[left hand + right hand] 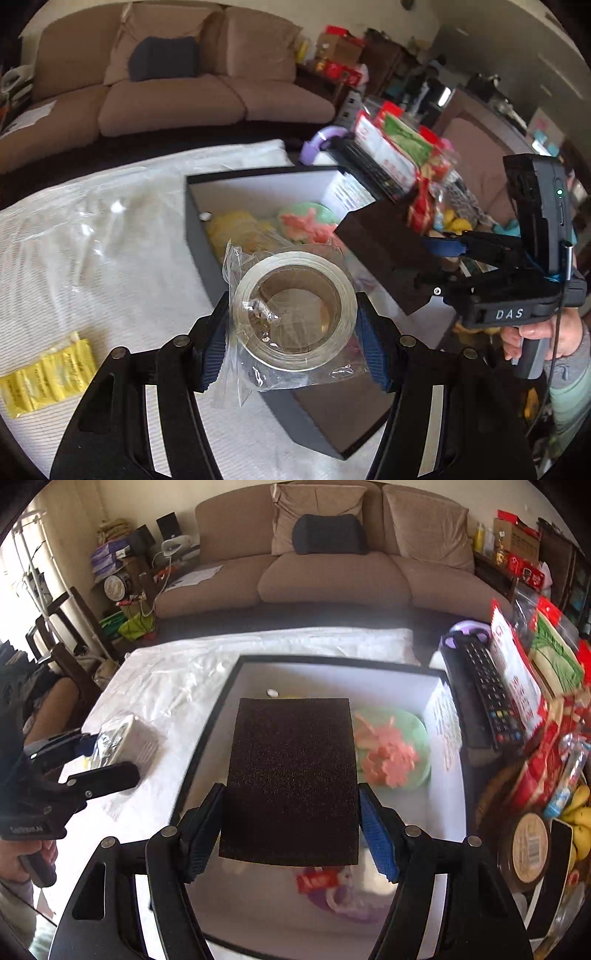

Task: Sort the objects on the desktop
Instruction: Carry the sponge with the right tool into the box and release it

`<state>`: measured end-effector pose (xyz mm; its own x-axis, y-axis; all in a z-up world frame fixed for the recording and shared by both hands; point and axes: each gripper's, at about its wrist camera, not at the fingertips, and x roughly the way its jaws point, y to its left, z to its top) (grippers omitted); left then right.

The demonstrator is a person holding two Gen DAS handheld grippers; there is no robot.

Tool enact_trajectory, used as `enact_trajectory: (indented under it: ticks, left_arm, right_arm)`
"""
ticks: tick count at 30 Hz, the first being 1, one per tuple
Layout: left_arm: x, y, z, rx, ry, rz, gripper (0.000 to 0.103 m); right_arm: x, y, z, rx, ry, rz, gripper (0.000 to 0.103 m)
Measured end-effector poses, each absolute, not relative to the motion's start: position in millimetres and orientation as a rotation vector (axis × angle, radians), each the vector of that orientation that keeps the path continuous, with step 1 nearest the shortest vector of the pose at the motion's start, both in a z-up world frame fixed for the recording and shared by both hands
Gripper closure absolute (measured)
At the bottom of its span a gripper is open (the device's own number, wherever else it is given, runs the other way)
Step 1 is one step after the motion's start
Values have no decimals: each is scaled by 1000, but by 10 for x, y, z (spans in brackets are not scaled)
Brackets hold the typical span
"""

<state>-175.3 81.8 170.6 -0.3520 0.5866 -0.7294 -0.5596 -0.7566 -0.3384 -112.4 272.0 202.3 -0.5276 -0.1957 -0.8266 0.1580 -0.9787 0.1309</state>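
My left gripper [291, 332] is shut on a roll of clear tape [295, 310] sealed in a plastic bag, held above the near corner of a black box with a white inside [194, 221]. My right gripper [290, 823] is shut on a dark brown rectangular pad [291, 779], hanging over the open box [236, 672]. In the box lie a green plate with pink pieces [391, 753], a yellow item [236, 229] and a red packet [317, 880]. The right gripper [432, 264] shows at the right of the left wrist view. The left gripper [107, 757] shows at the left of the right wrist view.
A yellow packet [48, 373] lies on the white cloth left of the box, near a clear plastic sheet [92, 221]. A remote control [484, 698], snack bags [517, 672] and bananas [580, 812] crowd the right side. A brown sofa [332, 579] stands behind the table.
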Motion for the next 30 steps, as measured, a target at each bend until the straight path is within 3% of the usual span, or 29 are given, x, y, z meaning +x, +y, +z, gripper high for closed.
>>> enact_trajectory:
  ticks: [6, 12, 16, 26, 30]
  left_arm:
    - [-1442, 865, 1711, -1199, -14, 2126, 43]
    - [-1390, 461, 1827, -1215, 0, 2176, 43]
    - [-1426, 343, 1880, -1212, 5, 2190, 43]
    - [-1436, 412, 1780, -1214, -47, 2098, 43]
    - [-1412, 476, 1686, -1227, -51, 2071, 43]
  right_arm:
    - [-818, 2699, 1783, 1350, 86, -2302, 31]
    - [-906, 2427, 1650, 1262, 437, -1923, 31]
    - [-972, 2198, 1530, 1329, 553, -1726, 31]
    - [-1037, 1818, 1356, 1342, 802, -1518, 30]
    - [-1052, 1917, 1410, 1289, 715, -1593, 27]
